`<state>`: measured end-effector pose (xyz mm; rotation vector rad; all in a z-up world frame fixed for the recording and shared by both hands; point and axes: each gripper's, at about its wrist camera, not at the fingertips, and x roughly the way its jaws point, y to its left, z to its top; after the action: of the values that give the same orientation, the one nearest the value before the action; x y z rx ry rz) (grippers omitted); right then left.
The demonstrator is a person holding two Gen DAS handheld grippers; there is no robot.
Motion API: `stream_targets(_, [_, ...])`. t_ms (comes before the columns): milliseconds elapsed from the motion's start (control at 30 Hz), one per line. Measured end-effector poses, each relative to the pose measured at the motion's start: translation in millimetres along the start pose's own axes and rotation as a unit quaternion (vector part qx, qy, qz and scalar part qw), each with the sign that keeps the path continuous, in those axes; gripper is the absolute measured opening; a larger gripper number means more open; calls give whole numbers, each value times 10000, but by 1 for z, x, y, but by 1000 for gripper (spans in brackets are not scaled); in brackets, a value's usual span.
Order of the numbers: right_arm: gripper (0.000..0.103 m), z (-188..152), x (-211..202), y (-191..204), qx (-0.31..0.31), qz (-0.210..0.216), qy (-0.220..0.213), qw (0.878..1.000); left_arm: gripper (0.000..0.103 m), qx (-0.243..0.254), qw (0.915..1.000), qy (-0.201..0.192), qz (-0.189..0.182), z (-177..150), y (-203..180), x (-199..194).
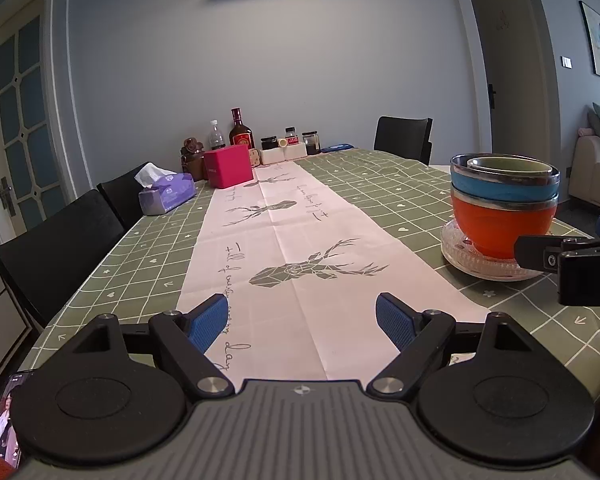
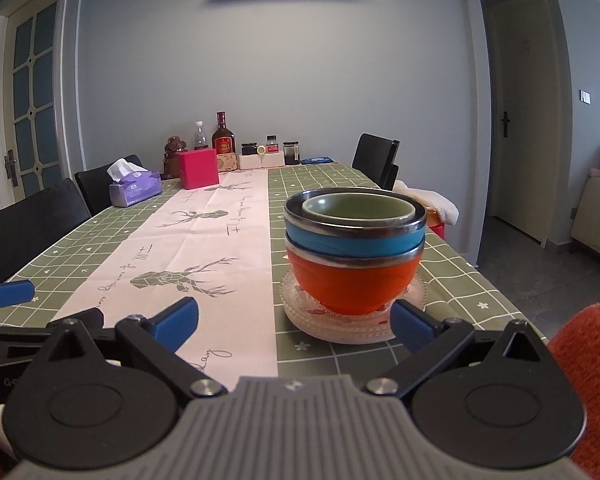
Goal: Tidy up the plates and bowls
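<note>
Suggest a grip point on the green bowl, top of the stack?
Probably its rim: the green bowl sits nested inside the blue bowl, walls hidden. Come from above with the open right gripper, one finger inside, one in the gap beside the blue rim.

You are looking at a green checked tablecloth with a pale pink deer-print runner lying along its middle. A purple tissue box is sitting near the left edge, a magenta square box just beyond it. Against the grey wall, a dark red-labelled liquor bottle, a clear plastic bottle and small dark jars are standing in a row. Black chairs are flanking the table. A phone with a lit screen is showing at lower left.
</note>
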<state>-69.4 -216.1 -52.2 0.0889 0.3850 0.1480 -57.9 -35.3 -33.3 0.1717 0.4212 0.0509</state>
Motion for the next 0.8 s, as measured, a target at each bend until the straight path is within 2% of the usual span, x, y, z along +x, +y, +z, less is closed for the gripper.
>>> stream_targets(800, [100, -1, 2, 1, -43, 42, 13, 10000, 98, 0, 10000, 29, -24, 0, -1, 2])
